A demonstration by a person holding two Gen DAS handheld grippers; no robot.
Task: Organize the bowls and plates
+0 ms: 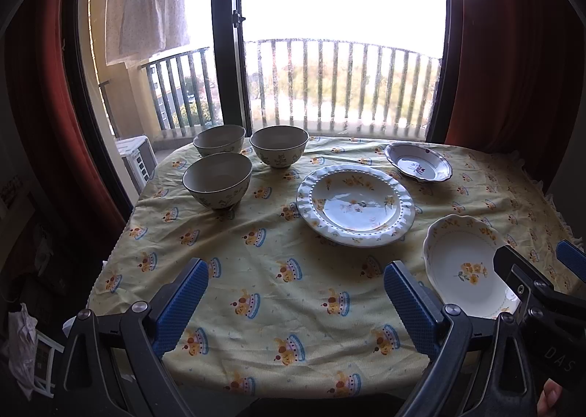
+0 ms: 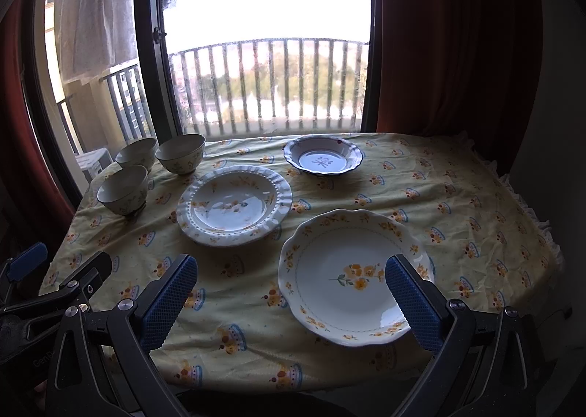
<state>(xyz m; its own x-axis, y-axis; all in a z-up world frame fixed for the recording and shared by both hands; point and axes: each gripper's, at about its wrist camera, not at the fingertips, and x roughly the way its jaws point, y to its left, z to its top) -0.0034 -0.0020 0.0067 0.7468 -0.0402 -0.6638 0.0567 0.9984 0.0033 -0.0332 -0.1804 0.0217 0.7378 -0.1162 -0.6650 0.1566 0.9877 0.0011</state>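
Three cream bowls stand upright at the table's far left: a near one (image 1: 218,181) (image 2: 122,190) and two behind it (image 1: 219,138) (image 1: 279,146). A beaded white plate (image 1: 355,204) (image 2: 234,204) lies mid-table. A blue-rimmed plate (image 1: 417,162) (image 2: 323,154) lies at the back. A scalloped plate with yellow flowers (image 1: 465,267) (image 2: 348,274) lies at the near right. My left gripper (image 1: 296,303) is open and empty above the near cloth. My right gripper (image 2: 291,303) is open and empty, hovering over the flowered plate's near edge.
The table wears a yellow printed cloth (image 1: 278,270) with its edges close on all sides. A glass balcony door and railing (image 1: 340,84) stand behind, with red curtains (image 1: 512,51) at both sides. Clutter lies on the floor at the left (image 1: 25,343).
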